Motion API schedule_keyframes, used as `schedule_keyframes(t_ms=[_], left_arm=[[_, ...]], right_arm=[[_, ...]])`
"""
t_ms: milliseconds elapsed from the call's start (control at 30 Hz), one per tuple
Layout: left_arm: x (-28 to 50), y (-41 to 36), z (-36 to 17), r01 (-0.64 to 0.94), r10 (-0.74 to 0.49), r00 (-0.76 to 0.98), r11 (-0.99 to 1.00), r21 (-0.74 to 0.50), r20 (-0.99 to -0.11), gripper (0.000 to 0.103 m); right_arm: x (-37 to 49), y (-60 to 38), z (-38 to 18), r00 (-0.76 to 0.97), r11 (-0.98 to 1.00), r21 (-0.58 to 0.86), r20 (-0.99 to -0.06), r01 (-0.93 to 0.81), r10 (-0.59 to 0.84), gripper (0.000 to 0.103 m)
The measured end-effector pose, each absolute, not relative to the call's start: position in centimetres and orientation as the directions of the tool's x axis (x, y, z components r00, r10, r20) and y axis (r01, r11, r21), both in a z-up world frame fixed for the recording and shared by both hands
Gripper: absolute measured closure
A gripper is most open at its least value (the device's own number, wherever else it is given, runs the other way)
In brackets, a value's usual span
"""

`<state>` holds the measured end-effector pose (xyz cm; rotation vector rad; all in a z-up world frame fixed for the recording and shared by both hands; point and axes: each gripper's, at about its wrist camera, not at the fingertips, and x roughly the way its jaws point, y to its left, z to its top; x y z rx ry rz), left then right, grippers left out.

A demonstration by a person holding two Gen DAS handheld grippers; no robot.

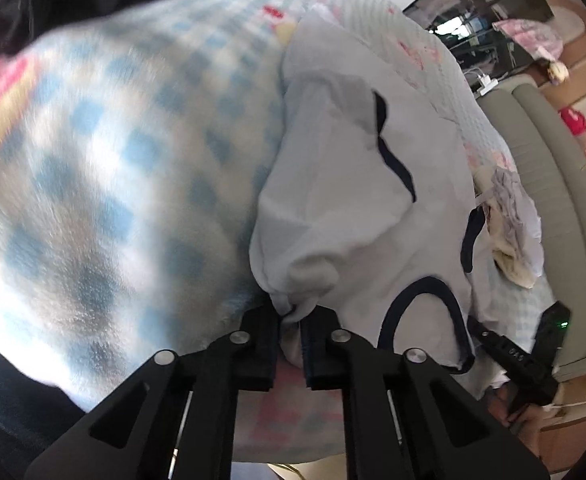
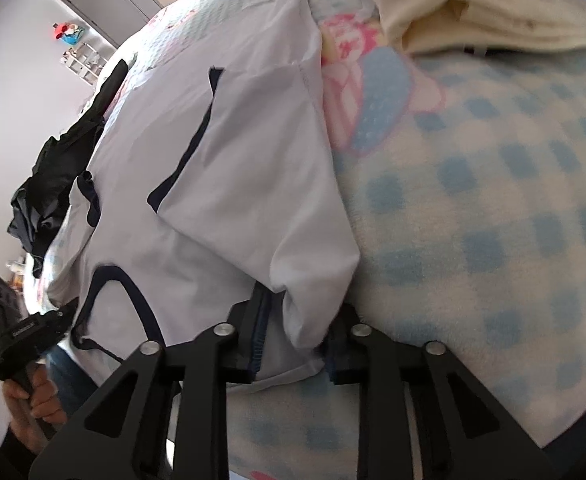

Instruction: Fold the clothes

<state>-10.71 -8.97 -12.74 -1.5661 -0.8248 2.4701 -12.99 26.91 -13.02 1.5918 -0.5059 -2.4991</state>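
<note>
Slippage is the main risk: the pale lilac jersey shirt with navy trim (image 1: 353, 184) is spread on the blue-and-white checked fleece blanket (image 1: 113, 160) covering the bed, and only a thin bunch of its near shoulder edge is pinched in the left gripper (image 1: 291, 320) and in the right gripper (image 2: 293, 344). If lifted unevenly, fabric could be pulled free or the fold skewed.

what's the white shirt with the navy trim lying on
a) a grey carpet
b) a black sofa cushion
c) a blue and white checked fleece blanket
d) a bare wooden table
c: the white shirt lies spread on the blue and white checked blanket, which shows beside it in both wrist views, and each gripper has its jaws pinched on a fold of the shirt.
</note>
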Motion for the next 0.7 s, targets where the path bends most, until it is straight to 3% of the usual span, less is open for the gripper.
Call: schedule_keyframes(t_ms=[200, 433, 700], left_arm=[[-9.6, -10.1, -10.6, 0.18, 0.357, -0.518, -0.843, -0.507, -0.777, 0.097], [-8.5, -9.8, -8.5, 0.17, 0.294, -0.552, -0.876, -0.45, -0.78, 0.098], [-7.7, -10.5, -8.1, 0.175, 0.316, -0.564, -0.857, -0.484, -0.763, 0.098]], right_arm=[[-10.9, 26.6, -10.1, -0.497, -0.953, 0.3, -0.833, -0.038, -0.242, 0.101], [-8.2, 26.6, -7.7, -0.54, -0.965, 0.26, -0.817, -0.031, -0.203, 0.101], [-6.6, 27.9, -6.5, -0.569, -0.958, 0.284, -0.793, -0.03, -0.217, 0.103]])
